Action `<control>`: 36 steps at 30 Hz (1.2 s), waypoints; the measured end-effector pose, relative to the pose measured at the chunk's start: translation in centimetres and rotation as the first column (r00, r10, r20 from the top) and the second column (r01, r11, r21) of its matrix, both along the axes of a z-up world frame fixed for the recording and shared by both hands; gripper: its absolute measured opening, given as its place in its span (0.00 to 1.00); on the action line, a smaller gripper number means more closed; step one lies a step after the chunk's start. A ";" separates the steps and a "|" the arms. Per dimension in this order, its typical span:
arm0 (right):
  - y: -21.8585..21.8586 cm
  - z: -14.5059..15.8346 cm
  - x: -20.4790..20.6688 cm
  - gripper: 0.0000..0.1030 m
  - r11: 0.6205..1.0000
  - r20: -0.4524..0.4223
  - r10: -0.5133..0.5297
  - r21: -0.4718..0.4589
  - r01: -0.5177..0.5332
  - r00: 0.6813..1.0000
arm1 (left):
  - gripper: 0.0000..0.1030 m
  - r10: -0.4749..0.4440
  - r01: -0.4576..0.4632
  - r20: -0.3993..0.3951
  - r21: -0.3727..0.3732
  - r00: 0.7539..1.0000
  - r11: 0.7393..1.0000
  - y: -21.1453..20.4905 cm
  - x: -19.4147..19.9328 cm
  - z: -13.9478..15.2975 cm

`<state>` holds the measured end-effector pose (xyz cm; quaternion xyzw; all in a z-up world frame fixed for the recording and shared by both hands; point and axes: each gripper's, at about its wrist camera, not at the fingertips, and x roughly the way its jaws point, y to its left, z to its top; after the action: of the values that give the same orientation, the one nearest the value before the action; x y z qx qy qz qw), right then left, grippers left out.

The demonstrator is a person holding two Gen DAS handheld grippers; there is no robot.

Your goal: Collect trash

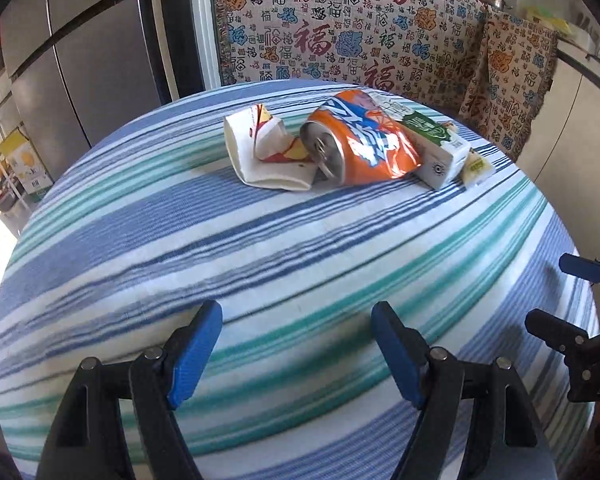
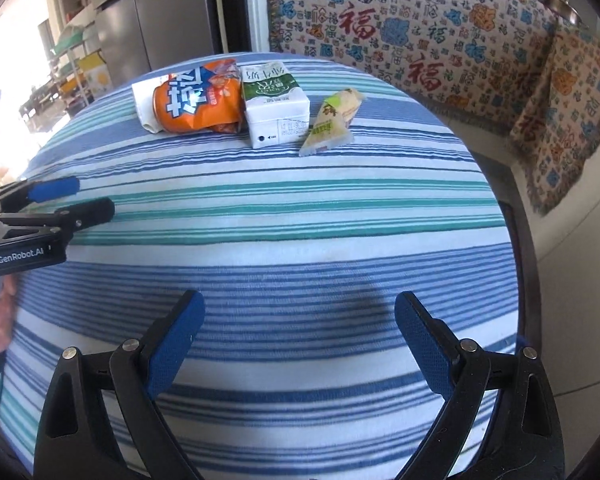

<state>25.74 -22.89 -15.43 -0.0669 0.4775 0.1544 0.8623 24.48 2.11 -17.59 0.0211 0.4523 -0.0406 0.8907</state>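
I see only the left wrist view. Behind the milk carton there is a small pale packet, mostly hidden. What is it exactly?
Observer: In the right wrist view it shows whole: a snack wrapper, pale with a green label, lying flat beside the milk carton on the striped tablecloth.
Operator: Does it touch the carton?
Observer: Its lower end lies close against the carton's corner; I cannot tell whether they touch.
Operator: Is my left gripper visible from there?
Observer: Yes, the left gripper comes in from the side edge, jaws apart, holding nothing, well short of the crushed orange can.
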 end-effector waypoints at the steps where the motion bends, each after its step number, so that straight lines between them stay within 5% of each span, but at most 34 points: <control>1: 0.2 -0.2 0.1 0.94 1.000 -0.003 0.001 -0.004 -0.001 1.000 | 0.78 -0.005 0.005 0.003 -0.001 1.000 1.000 0.2 0.3 0.0; 8: 0.8 -0.6 1.2 0.96 1.000 -0.001 -0.007 0.005 0.007 1.000 | 0.79 -0.008 0.008 0.005 -0.009 1.000 1.000 1.8 3.3 0.1; 15: 0.9 -0.6 1.8 0.95 1.000 0.004 -0.013 0.013 0.012 1.000 | 0.79 0.006 0.011 0.078 -0.207 0.997 0.978 6.4 7.0 2.6; 23: 0.6 -0.3 2.7 0.95 1.000 0.016 -0.015 0.019 0.015 1.000 | 0.76 -0.083 0.102 0.096 -0.217 0.992 0.971 6.6 11.2 2.2; 26: -0.6 0.4 3.6 0.95 0.999 0.036 -0.042 0.035 0.041 0.998 | 0.54 -0.128 0.147 0.105 -0.193 0.986 0.970 5.7 11.6 1.9; 28: -1.5 0.9 4.5 0.94 0.997 0.046 -0.070 0.049 0.067 0.996 | 0.11 -0.164 0.177 0.088 -0.178 0.983 0.968 5.3 11.9 1.6; 36: -2.3 1.4 9.5 0.76 0.986 0.035 -0.100 0.141 0.094 0.994 | 0.07 -0.097 0.106 0.076 -0.122 0.992 0.987 5.9 7.6 2.6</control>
<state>35.27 -25.21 -14.04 0.0135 0.4499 0.1439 0.8813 32.10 7.98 -14.95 -0.0107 0.4160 -0.1138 0.9021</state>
